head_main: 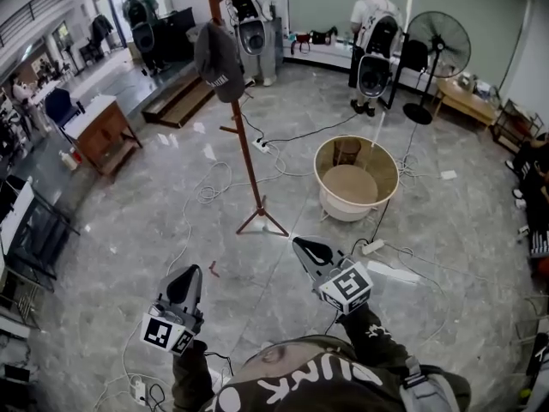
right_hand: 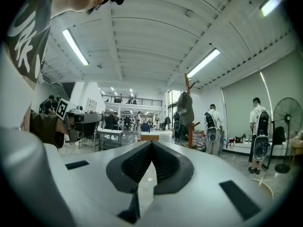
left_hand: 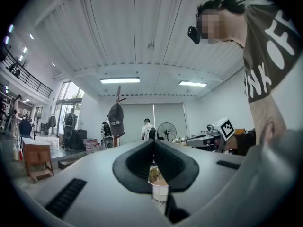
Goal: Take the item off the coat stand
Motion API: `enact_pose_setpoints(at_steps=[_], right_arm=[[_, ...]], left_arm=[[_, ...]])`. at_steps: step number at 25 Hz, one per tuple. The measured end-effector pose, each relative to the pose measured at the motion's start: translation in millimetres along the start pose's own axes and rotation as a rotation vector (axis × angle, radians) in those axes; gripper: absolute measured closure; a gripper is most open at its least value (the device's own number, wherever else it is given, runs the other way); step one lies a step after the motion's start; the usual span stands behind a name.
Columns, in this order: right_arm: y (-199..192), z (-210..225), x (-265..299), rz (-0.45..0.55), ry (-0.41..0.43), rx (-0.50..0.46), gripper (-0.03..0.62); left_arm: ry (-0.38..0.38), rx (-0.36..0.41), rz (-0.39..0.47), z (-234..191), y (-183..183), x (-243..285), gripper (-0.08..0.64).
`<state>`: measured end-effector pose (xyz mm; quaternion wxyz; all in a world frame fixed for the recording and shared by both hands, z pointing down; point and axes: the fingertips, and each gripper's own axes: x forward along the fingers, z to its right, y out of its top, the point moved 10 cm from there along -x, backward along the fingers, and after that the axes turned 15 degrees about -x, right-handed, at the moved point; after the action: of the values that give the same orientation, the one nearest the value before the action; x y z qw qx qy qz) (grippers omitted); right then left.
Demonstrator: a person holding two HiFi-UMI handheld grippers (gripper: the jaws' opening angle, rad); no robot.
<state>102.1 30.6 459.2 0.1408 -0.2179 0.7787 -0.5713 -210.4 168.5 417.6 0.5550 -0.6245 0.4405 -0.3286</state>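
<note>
Grey marbled floor stretches across a big hall, strewn with cables, and the coat stand (head_main: 243,136) rises from it straight ahead of you, well apart from both hands. A dark cap (head_main: 219,58) hangs high on it, against the left side of the pole, its long axis running up and down along the pole. A round tub (head_main: 356,178) sits on the floor to the right of the stand's foot, and a fan (head_main: 437,45) stands farther back.

Your left claw (head_main: 190,273) is closed, its tips meeting with nothing between them. Your right claw (head_main: 302,245) is closed and empty as well. Both point level across the floor, so the cap lies forward of them and well above their line.

In the left gripper view the cap (left_hand: 115,119) shows left of the closed tips and higher. In the right gripper view the cap (right_hand: 184,109) shows right of the tips and higher. So the stand lies between your two hands.

In the head view the right claw is further forward and looks nearer to the pole, though the cap hangs on the pole's left side. The reach is not yet begun. Whichever hand you choose must travel forward, rise to the cap's height and open before it can take the hanging cloth. It should then probably lift the cap up off its peg, not drag it sideways.
</note>
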Motion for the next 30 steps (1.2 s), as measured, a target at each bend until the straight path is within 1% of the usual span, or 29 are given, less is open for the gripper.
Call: enact_pose_setpoints(at_steps=[2, 3, 4, 5, 6, 7, 10, 21, 25, 30], right_arm=[[0, 1, 2, 0.006, 0.006, 0.007, 0.580], [-1, 1, 4, 0.010, 0.024, 0.015, 0.566], [-1, 1, 6, 0.011, 0.049, 0.025, 0.364], [-1, 0, 10, 0.008, 0.070, 0.029, 0.117], [0, -1, 12, 0.003, 0.081, 0.019, 0.047], [1, -1, 13, -0.001, 0.082, -0.004, 0.000], [7, -2, 12, 0.002, 0.076, -0.056, -0.003], [1, 19, -6, 0.006, 0.039, -0.049, -0.003], [-4, 32, -16, 0.018, 0.047, -0.042, -0.003], [-12, 52, -31, 0.026, 0.086, -0.041, -0.003]], left_arm=[[0.000, 0.001, -0.002, 0, 1, 0, 0.557], [0.000, 0.002, -0.001, 0, 1, 1, 0.557], [0.001, 0.004, 0.000, 0, 2, 1, 0.557], [0.002, 0.005, 0.002, 0, 2, 2, 0.557], [0.002, 0.006, 0.003, -1, 2, 3, 0.557], [0.001, 0.007, 0.004, -1, 3, 3, 0.557], [-0.004, 0.008, 0.003, -2, 3, 5, 0.557], [-0.011, 0.016, -0.003, 13, 0, 24, 0.557], [0.007, 0.015, -0.008, 27, -2, 31, 0.557], [0.044, 0.004, -0.008, 52, -9, 43, 0.557]])
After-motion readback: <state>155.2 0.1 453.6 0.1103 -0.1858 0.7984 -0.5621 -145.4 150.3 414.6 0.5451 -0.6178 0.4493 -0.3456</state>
